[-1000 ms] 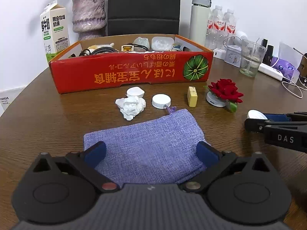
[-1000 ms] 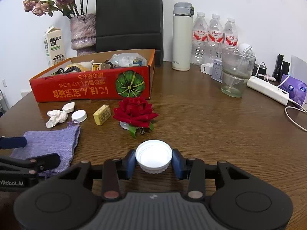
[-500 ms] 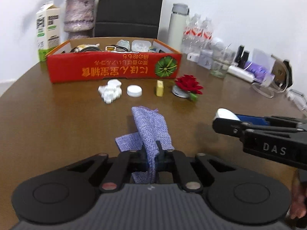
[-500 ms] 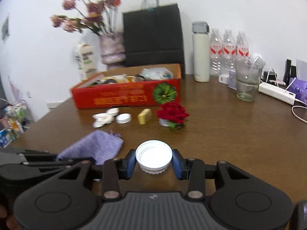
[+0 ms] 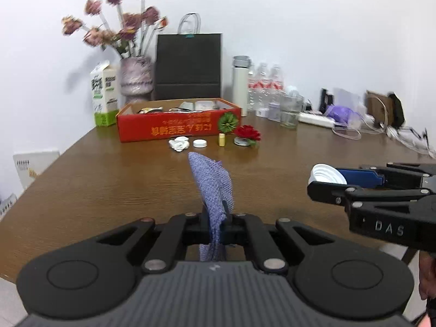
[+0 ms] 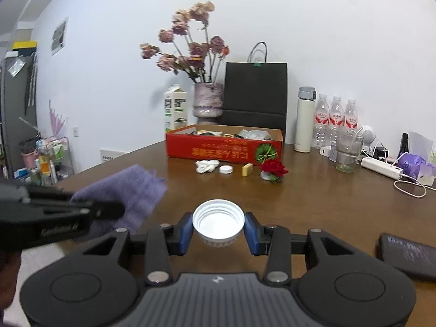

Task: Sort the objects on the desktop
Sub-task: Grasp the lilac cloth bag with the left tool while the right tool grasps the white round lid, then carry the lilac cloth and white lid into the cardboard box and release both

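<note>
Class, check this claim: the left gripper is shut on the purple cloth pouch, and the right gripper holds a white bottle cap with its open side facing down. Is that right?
Not quite. The right gripper holds the white bottle cap with its open side facing up; the right wrist view shows its hollow inside. The left gripper is indeed shut on the purple cloth pouch.

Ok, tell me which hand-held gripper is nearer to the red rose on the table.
Right. The right hand-held gripper, clamping the white cap, faces the red rose almost head-on; the left hand-held gripper, gripping the purple cloth, sits farther left.
</note>
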{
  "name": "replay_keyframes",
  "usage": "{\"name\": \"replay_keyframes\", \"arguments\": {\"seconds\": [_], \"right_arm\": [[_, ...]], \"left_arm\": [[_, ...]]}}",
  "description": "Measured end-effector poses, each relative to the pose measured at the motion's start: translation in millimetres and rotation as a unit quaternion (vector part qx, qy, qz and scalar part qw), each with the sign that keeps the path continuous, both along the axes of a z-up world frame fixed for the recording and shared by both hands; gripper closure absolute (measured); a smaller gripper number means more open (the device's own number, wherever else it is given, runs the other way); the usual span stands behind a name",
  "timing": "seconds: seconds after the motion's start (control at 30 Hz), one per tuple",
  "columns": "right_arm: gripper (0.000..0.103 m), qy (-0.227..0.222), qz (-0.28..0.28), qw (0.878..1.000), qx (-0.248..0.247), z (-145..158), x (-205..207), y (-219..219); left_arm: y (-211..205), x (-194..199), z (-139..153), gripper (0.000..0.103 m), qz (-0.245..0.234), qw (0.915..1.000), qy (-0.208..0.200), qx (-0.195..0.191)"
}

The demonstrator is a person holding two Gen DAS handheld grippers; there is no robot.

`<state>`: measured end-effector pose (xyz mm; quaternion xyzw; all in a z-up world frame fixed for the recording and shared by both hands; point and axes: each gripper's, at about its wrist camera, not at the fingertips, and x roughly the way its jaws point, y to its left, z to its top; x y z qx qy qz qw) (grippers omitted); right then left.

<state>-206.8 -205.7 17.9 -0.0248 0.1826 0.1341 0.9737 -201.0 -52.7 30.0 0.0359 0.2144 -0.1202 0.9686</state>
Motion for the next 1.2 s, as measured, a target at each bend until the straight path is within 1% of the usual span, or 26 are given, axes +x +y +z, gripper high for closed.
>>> {"name": "replay_keyframes", "arguments": {"seconds": [0.07, 0.13, 0.23, 0.37, 0.4, 0.47, 0.53, 0.57, 0.63, 0.7, 0.77, 0.83, 0.87, 0.9, 0.93, 0.97, 1.0, 1.03, 1.07, 1.1, 1.17, 1.2], "right_arm": [[0.064, -0.002, -0.001, 1.0, 0.0, 0.0, -9.2, 2.6], [0.064, -0.006, -0.005, 1.0, 0.001, 3.2, -8.3, 3.4], [0.064, -0.008, -0.01, 1.0, 0.012, 7.4, 0.2, 3.0], [0.064, -0.007, -0.007, 1.0, 0.014, 8.9, 14.4, 6.6], [0.064, -0.005, -0.006, 1.0, 0.014, 9.4, 19.1, 7.0], [0.064, -0.003, -0.003, 1.0, 0.017, 14.2, 36.2, 7.3], [0.064, -0.008, 0.003, 1.0, 0.03, 24.7, 59.2, 6.0], [0.064, -0.011, 0.007, 0.999, 0.036, 29.6, 71.0, 5.6], [0.064, -0.012, 0.014, 0.998, 0.053, 44.1, 105.7, 4.1], [0.064, -0.009, 0.019, 0.998, 0.06, 59.9, 146.4, 4.5], [0.064, -0.013, 0.022, 0.998, 0.059, 76.6, 189.9, 7.3], [0.064, -0.003, 0.036, 0.997, 0.061, 90.5, 240.0, 10.5], [0.064, 0.01, 0.048, 0.997, 0.057, 95.9, 269.8, 14.5], [0.064, 0.03, 0.06, 0.996, 0.05, 99.2, 296.5, 19.6], [0.064, 0.05, 0.061, 0.996, 0.049, 100.8, 324.7, 23.4], [0.064, 0.076, 0.059, 0.994, 0.046, 100.7, 356.5, 28.5], [0.064, 0.104, 0.059, 0.992, 0.039, 97.7, 384.0, 34.1], [0.064, 0.131, 0.052, 0.989, 0.038, 92.2, 411.7, 39.0], [0.064, 0.163, 0.046, 0.985, 0.03, 84.2, 439.4, 45.8], [0.064, 0.193, 0.039, 0.98, 0.025, 73.7, 461.2, 50.8], [0.064, 0.227, 0.02, 0.974, 0.009, 55.8, 490.9, 59.4], [0.064, 0.244, 0.016, 0.97, -0.001, 46.2, 502.5, 63.9]], "left_arm": [[-0.3, -3.3, 2.8, 0.098, -0.006, 1.0, -0.004, -0.003], [-0.8, -2.2, 4.5, 0.098, -0.01, 0.9999, -0.007, -0.008], [2.5, 4.1, 6.3, 0.098, -0.009, 0.9998, -0.007, -0.019], [8.2, 13.9, 5.2, 0.098, -0.006, 0.9997, 0.004, -0.024], [10.6, 20.0, 6.3, 0.098, -0.006, 0.9996, 0.006, -0.027], [18.9, 36.5, 13.0, 0.098, -0.01, 0.9988, 0.007, -0.047], [30.1, 64.4, 27.7, 0.098, -0.014, 0.9974, -0.002, -0.071], [35.3, 80.2, 35.7, 0.098, -0.014, 0.997, -0.009, -0.076], [43.9, 119.8, 54.1, 0.098, -0.016, 0.9971, -0.021, -0.072], [50.8, 159.5, 73.1, 0.098, -0.016, 0.997, -0.031, -0.068], [57.4, 212.1, 93.6, 0.098, -0.016, 0.9966, -0.024, -0.078], [61.2, 272.9, 109.6, 0.098, -0.022, 0.9963, -0.001, -0.083], [61.6, 296.9, 112.9, 0.098, -0.02, 0.9961, 0.011, -0.086], [60.9, 326.7, 114.2, 0.098, -0.025, 0.9961, 0.03, -0.079], [57.5, 356.3, 113.7, 0.098, -0.031, 0.9959, 0.049, -0.069], [56.2, 380.6, 110.8, 0.098, -0.023, 0.9958, 0.06, -0.065], [52.9, 409.0, 103.3, 0.098, -0.016, 0.9951, 0.078, -0.057], [51.2, 429.5, 94.1, 0.098, -0.008, 0.9943, 0.093, -0.051], [52.2, 448.8, 83.2, 0.098, 0.021, 0.9927, 0.107, -0.052], [53.4, 464.1, 72.4, 0.098, 0.037, 0.9905, 0.123, -0.049], [55.6, 482.8, 54.5, 0.095, 0.034, 0.9854, 0.158, -0.053], [55.9, 488.3, 47.3, 0.087, 0.028, 0.9833, 0.172, -0.052]]}}
